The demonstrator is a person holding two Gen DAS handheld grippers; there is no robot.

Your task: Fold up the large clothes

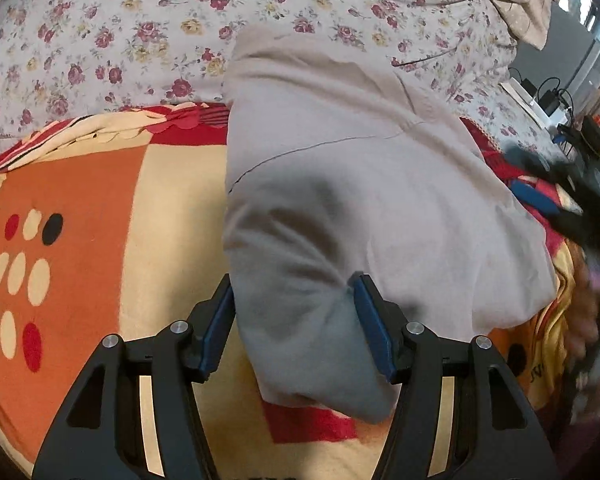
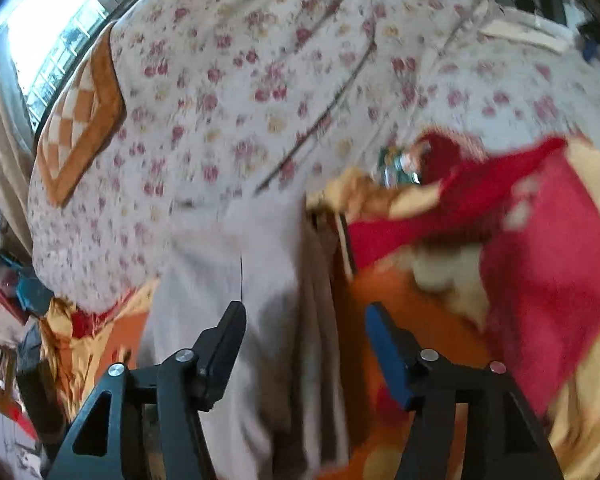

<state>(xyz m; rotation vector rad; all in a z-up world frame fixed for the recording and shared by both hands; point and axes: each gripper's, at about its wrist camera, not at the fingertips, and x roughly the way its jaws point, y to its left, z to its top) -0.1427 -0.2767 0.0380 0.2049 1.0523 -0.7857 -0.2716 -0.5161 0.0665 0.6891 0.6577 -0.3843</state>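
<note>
A large grey garment (image 1: 340,184) lies folded lengthwise on an orange, cream and red blanket (image 1: 84,208). My left gripper (image 1: 294,312) is open, its blue-padded fingers on either side of the garment's near end, just above it. In the right wrist view, which is blurred, the same grey garment (image 2: 236,280) runs up the middle of the bed. My right gripper (image 2: 306,328) is open over its right edge. The other gripper shows as a dark blur at the right edge of the left wrist view (image 1: 580,200).
A floral sheet (image 1: 148,40) covers the far part of the bed. A beige cloth (image 1: 520,0) lies at the far right corner. Cables and chargers (image 1: 556,104) sit on a side surface. A checked orange pillow (image 2: 80,120) lies by the window.
</note>
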